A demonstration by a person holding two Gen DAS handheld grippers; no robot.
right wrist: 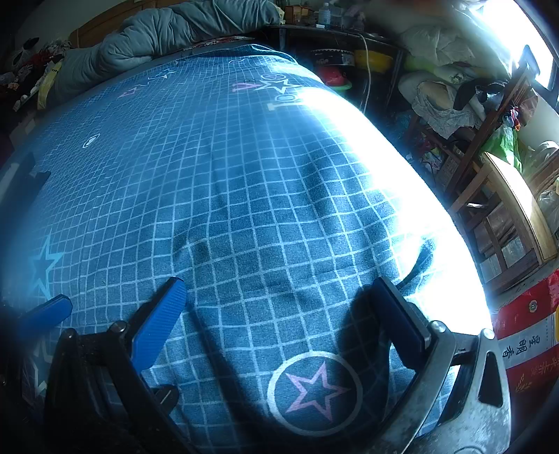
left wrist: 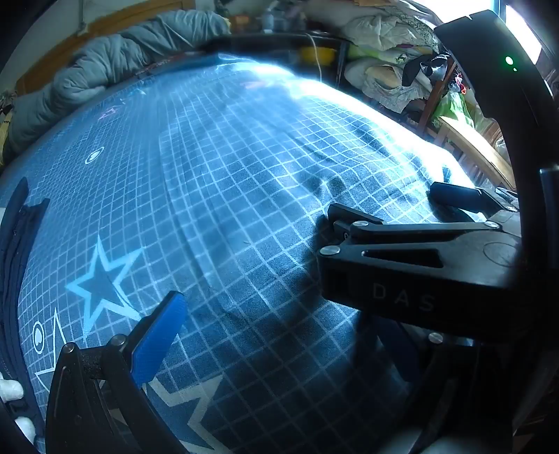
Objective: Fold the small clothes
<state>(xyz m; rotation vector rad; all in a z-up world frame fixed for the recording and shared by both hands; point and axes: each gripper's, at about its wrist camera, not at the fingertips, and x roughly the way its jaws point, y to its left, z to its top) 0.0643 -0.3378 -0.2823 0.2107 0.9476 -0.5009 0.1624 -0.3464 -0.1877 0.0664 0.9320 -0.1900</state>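
blue grid bedsheet [right wrist: 244, 209] under both tongs: right tongs [right wrist: 279, 314] apart, left tongs [left wrist: 251, 314] apart.

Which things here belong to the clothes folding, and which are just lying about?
Job: dark blue garment at the sheet's left edge, right hand-held gripper, checked bed sheet as work surface.
Lying about: grey quilt, heap of bedding, yellow bowl, green bag.

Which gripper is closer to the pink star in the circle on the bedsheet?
Right. The right gripper straddles the pink star; the left gripper is off to its left.
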